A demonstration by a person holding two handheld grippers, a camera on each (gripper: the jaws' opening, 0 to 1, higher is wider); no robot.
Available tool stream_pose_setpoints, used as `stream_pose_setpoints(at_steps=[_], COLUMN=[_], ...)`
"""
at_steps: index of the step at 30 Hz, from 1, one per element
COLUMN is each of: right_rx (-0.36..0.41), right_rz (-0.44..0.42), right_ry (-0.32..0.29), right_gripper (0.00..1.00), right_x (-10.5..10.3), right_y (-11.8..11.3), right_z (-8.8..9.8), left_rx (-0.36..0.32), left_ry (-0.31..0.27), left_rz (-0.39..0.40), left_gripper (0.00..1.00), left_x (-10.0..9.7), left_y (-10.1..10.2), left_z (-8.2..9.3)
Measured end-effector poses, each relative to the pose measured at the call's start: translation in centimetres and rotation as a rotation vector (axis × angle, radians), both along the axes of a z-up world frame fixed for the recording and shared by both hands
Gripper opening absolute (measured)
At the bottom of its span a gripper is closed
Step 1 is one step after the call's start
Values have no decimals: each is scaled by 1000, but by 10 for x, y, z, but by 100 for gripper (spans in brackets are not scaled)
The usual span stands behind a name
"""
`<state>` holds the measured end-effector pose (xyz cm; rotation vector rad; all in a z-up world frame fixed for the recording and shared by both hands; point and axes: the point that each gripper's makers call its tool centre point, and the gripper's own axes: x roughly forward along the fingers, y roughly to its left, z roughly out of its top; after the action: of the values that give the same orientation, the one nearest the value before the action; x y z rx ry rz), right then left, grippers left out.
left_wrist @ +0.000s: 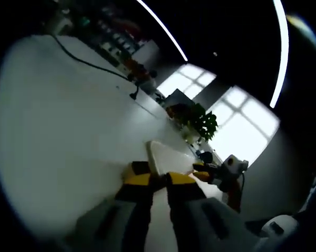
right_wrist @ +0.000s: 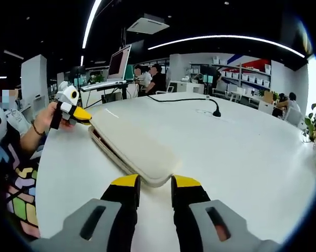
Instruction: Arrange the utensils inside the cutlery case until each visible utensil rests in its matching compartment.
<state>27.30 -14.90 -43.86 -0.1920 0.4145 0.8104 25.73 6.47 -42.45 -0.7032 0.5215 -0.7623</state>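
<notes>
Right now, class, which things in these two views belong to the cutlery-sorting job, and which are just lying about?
Belongs to the job:
- closed cream flat cutlery case
- left gripper
- right gripper

Just lying about:
- black cable
- green potted plant
- monitor on a stand

Cutlery case (right_wrist: 134,148): a flat, cream-coloured rectangular case with rounded corners, lying closed on the white table (right_wrist: 242,152). In the right gripper view it is running lengthwise away from the camera, its near corner sitting just ahead of the jaw tips, a dark red seam showing along its left edge. In the left gripper view the case (left_wrist: 165,157) is appearing end-on, pale and foreshortened. Contents are hidden.
</notes>
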Motion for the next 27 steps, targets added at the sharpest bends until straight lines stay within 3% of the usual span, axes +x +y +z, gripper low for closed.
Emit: stream_pose_setpoints(at_steps=[10,27], right_rx=[48,46], right_rz=[1,-10], right_ry=[34,53], right_gripper=[24,24], right_x=[0,3], right_y=[1,2], right_z=[2,1], left_rx=[29,29], left_ry=[11,19], left_rz=[-45,-61], left_gripper=[10,10], left_x=[-10,-14], left_y=[-1,-1], left_z=[-2,-5])
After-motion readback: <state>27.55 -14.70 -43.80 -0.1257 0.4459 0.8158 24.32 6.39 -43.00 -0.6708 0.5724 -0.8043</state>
